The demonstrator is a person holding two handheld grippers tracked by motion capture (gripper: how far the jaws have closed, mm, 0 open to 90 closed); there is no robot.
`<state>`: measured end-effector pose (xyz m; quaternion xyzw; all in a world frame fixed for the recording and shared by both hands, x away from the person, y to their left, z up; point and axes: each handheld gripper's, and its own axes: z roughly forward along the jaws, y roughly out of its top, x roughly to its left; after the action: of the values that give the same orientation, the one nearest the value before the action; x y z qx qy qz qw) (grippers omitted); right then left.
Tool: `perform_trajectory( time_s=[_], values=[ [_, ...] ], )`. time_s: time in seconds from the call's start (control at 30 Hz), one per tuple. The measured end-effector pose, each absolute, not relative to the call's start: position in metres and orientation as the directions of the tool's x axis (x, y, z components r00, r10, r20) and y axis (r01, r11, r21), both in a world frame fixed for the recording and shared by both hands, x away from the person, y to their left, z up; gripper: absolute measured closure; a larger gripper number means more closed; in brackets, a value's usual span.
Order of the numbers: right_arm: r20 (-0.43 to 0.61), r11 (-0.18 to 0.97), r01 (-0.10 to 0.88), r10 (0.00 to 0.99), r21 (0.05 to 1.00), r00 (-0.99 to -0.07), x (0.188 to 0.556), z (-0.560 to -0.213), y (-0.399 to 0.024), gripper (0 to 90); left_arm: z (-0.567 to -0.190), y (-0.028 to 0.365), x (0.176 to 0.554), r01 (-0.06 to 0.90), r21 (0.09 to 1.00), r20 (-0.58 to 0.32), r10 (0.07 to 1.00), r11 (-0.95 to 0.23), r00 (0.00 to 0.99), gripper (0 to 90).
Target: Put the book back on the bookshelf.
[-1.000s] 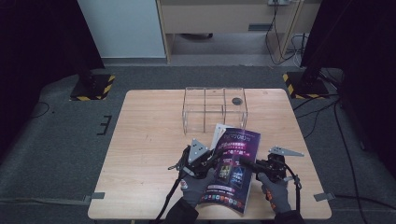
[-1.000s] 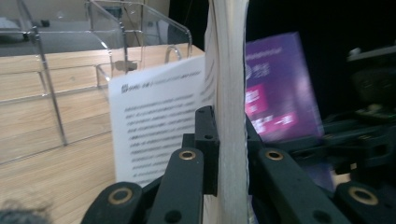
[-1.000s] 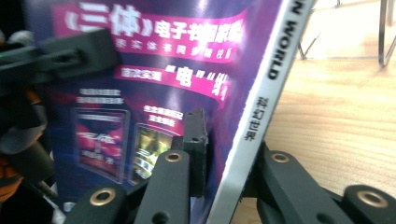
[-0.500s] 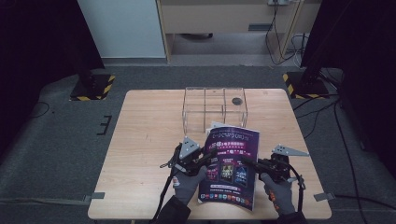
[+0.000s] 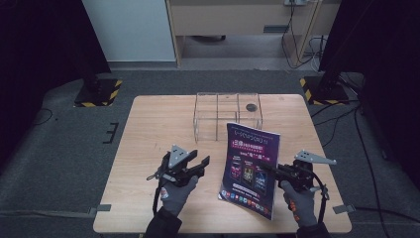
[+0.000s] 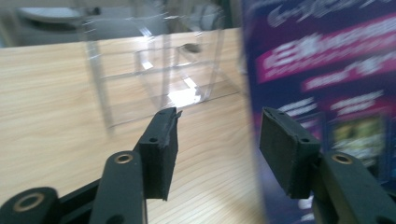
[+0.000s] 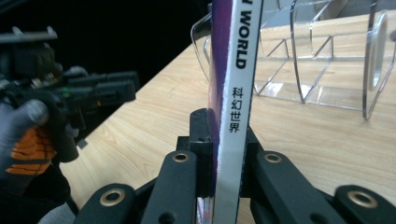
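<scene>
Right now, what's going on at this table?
A person with a gripper in each hand is handling a purple magazine. The right gripper is clamped on its spine and holds it upright above the wooden table. The left gripper has just been opening its jaws, with nothing between them, beside the cover. A clear acrylic organizer with compartments stands behind, apart from the magazine.

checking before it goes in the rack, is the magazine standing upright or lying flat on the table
Upright. The magazine stands on edge, its spine clamped in the right gripper; the left gripper is open, off it.
</scene>
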<state>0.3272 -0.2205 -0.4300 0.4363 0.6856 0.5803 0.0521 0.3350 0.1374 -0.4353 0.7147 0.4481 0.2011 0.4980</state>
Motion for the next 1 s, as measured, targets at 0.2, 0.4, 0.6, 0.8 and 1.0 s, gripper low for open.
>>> perform_trajectory(
  time_s=[0.2, 0.4, 0.6, 0.8, 1.0],
  values=[
    [0.406, -0.050, 0.509, 0.673, 0.859, -0.619, 0.326, -0.418, -0.220, 83.0, -0.457, 0.176, 0.333, 0.506, 0.854, -0.131, 0.889, -0.125, 0.440, 41.4],
    [0.393, -0.057, 0.489, 0.678, 0.871, -0.621, 0.328, -0.407, -0.219, 83.0, -0.478, 0.206, 0.329, 0.578, 0.807, -0.131, 0.917, -0.122, 0.377, 37.2],
    [0.373, -0.058, 0.464, 0.687, 0.884, -0.624, 0.330, -0.396, -0.215, 82.9, -0.500, 0.228, 0.330, 0.634, 0.764, -0.102, 0.947, -0.122, 0.306, 31.2],
    [0.342, -0.056, 0.434, 0.708, 0.899, -0.618, 0.331, -0.382, -0.215, 83.0, -0.522, 0.243, 0.332, 0.672, 0.731, -0.071, 0.967, -0.116, 0.243, 28.9],
    [0.330, -0.076, 0.405, 0.724, 0.911, -0.606, 0.333, -0.368, -0.220, 82.9, -0.531, 0.249, 0.335, 0.682, 0.719, -0.020, 0.977, -0.134, 0.213, 25.6]
  ],
)
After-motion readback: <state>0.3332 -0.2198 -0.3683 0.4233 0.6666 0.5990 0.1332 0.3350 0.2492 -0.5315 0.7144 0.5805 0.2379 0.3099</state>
